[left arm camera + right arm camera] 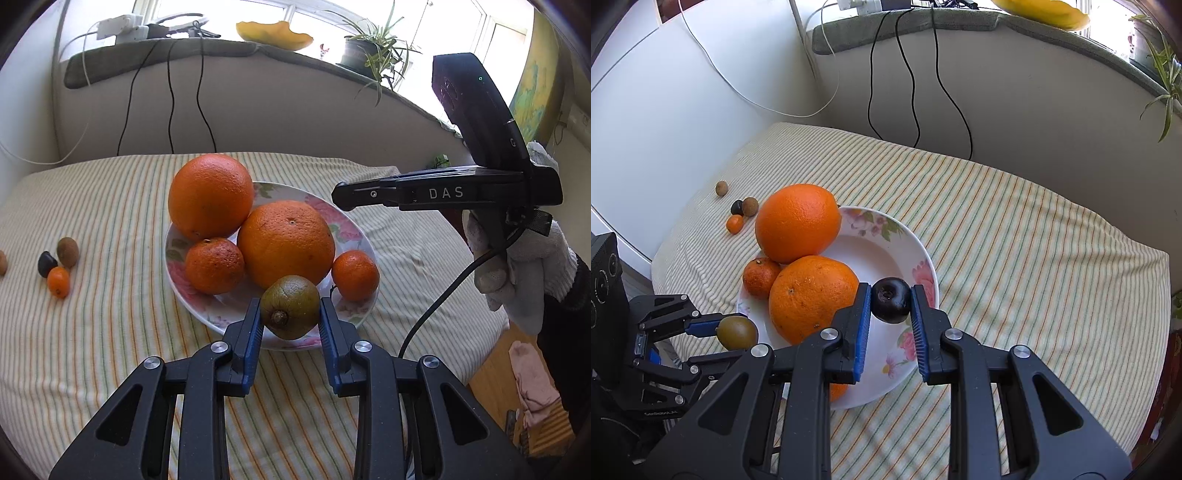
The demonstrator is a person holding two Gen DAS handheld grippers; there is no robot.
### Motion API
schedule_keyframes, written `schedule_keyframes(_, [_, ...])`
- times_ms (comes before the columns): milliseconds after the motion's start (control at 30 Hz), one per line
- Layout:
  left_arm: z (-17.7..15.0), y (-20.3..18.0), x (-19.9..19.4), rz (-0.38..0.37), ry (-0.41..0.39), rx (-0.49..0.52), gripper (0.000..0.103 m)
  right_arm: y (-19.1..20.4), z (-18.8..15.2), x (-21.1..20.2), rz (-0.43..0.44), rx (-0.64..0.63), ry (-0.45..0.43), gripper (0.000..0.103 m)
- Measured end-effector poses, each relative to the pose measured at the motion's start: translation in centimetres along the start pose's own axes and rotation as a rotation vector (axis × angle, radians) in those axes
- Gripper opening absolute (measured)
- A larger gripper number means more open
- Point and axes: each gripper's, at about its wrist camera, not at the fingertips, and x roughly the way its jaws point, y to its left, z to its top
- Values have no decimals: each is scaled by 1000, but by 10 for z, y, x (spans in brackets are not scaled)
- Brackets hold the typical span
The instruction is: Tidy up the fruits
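A floral plate (334, 221) on the striped cloth holds two large oranges (210, 195) (286, 243) and two tangerines (214, 265) (355, 275). My left gripper (290, 314) is shut on a green-brown kiwi (290, 306), held over the plate's near rim. In the right wrist view my right gripper (890, 301) is shut on a dark plum (891, 300) above the plate (886, 254), beside the nearer orange (812, 297). The left gripper with the kiwi (737, 332) shows at the plate's left edge there.
Small fruits lie on the cloth left of the plate: a kiwi (67, 252), a dark plum (47, 263), a kumquat (58, 282). Black cables (170, 107) hang down the wall behind. A sill carries a potted plant (373, 51). The table edge drops off at right.
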Motion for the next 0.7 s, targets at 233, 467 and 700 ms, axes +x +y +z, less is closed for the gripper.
schedule_keyframes(233, [0,-2,3,5,11,-3,28,-6,-4,2,27,27,-2,22])
schedule_keyframes(467, [1,-2,3,9,10,-6,28,-8,-6,7,44,40,3,23])
schedule_keyframes(700, [0,-2,2,5,11,-4,28,-5,-6,7,42,33,-2,23])
